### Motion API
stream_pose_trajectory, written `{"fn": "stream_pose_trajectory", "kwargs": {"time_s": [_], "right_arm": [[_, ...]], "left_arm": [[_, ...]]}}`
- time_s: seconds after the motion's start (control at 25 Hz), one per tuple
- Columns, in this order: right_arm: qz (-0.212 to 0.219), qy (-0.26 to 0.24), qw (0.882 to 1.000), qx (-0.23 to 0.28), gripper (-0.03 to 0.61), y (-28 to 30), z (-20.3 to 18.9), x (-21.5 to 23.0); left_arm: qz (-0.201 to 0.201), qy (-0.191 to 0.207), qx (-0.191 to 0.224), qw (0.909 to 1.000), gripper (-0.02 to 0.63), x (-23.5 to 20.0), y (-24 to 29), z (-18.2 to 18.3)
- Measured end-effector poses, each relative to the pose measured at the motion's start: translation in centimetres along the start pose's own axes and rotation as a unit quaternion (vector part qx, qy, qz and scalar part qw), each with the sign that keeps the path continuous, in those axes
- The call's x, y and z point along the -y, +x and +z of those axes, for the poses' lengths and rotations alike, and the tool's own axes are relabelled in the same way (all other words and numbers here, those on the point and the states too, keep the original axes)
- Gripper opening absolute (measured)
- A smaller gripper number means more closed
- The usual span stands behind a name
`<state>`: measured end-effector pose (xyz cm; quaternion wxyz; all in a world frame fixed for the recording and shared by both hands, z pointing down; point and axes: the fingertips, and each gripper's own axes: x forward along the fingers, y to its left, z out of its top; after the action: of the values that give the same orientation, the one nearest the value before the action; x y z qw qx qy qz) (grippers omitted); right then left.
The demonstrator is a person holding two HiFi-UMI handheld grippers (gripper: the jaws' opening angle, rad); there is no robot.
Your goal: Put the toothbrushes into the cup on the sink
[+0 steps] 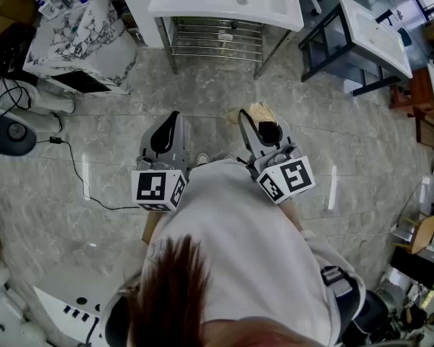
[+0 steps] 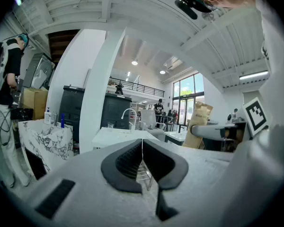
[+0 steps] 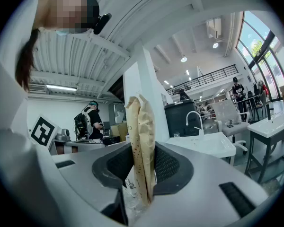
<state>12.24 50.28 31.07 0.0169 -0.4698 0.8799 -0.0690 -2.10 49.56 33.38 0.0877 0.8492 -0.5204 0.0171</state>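
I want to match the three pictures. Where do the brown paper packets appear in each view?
Head view: brown paper packets just above centre, at the tip of the right hand-held gripper.
Left gripper view: right of centre, standing upright.
Right gripper view: centre, clamped between the jaws.
Shared landmark: the white sink.

left gripper (image 2: 142, 148): jaws together, empty, about level
right gripper (image 3: 143, 171): level, clamped on tan packets (image 3: 141, 126), seemingly two
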Motion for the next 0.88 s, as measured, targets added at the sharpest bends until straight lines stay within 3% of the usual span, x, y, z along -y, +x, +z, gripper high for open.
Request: {"fn": "stream_pose_trajectory", "kwargs": {"time_s": [0.88], "right_arm": [[0.010,-0.005,1.000,-0.009,0.107,1.6,-0.4,-0.7]], "left_arm": [[0.004,-0.003,0.001,1.0000,0.017,-1.5,0.1,0.0]]}}
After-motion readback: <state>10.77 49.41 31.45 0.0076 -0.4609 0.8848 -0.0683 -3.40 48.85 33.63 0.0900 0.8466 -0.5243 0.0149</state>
